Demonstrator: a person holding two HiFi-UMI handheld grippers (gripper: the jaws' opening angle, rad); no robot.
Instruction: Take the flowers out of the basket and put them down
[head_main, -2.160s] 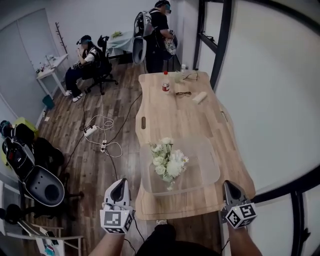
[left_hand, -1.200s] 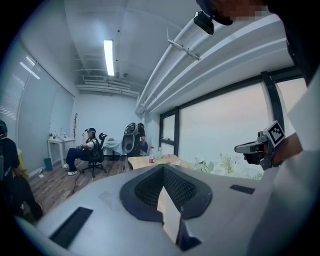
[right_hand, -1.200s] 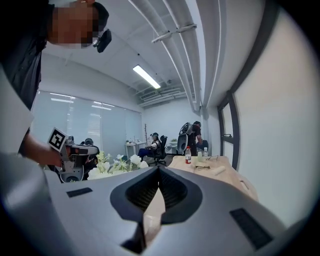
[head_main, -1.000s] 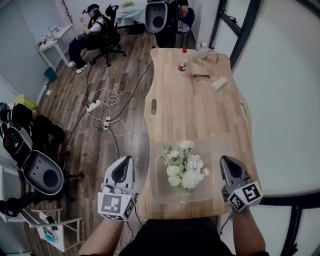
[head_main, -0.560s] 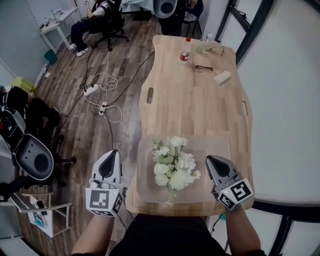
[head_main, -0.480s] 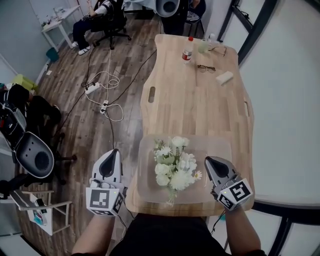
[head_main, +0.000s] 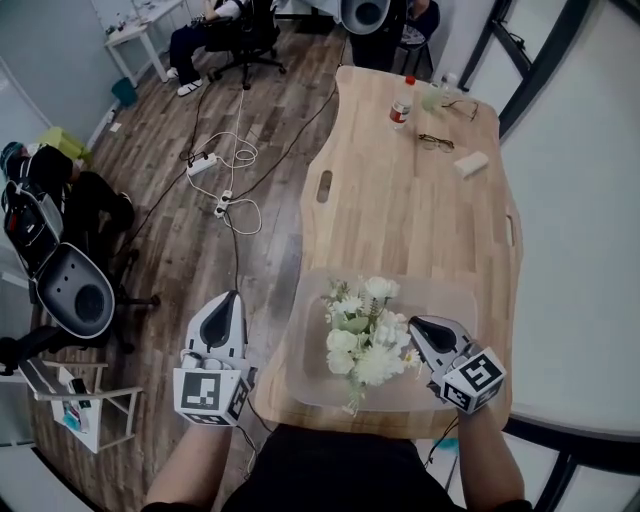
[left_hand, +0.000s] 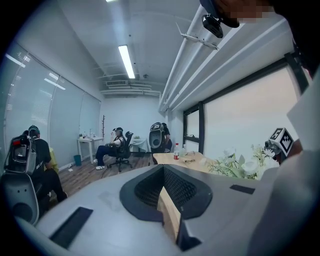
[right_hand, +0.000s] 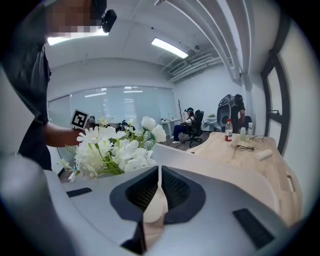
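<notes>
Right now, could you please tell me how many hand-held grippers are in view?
2. The left hand-held gripper hangs over the brown plank floor beside the light wooden table; the right hand-held gripper is above the clear plastic basket, right of the white flowers.

Head view: near edge of the table (head_main: 400, 215) hidden under the wearer's dark torso. Lower stems of the flowers (head_main: 365, 335) hazy through the frosted basket (head_main: 310, 372); part of that basket's right side covered by the right claw (head_main: 418, 325). Seated person (head_main: 215, 22) and standing person (head_main: 385, 15) cut off by the top edge. Label on the bottle (head_main: 402, 103) too small to read; pale item (head_main: 470, 164) near the glasses (head_main: 436, 143) too small to identify.

Left gripper view: basket hidden behind the grey body of the left claw (left_hand: 163, 190), only blossom tops in sight.

Right gripper view: stems hidden behind the claw's body.

Face at the top of each gripper view blurred out.
</notes>
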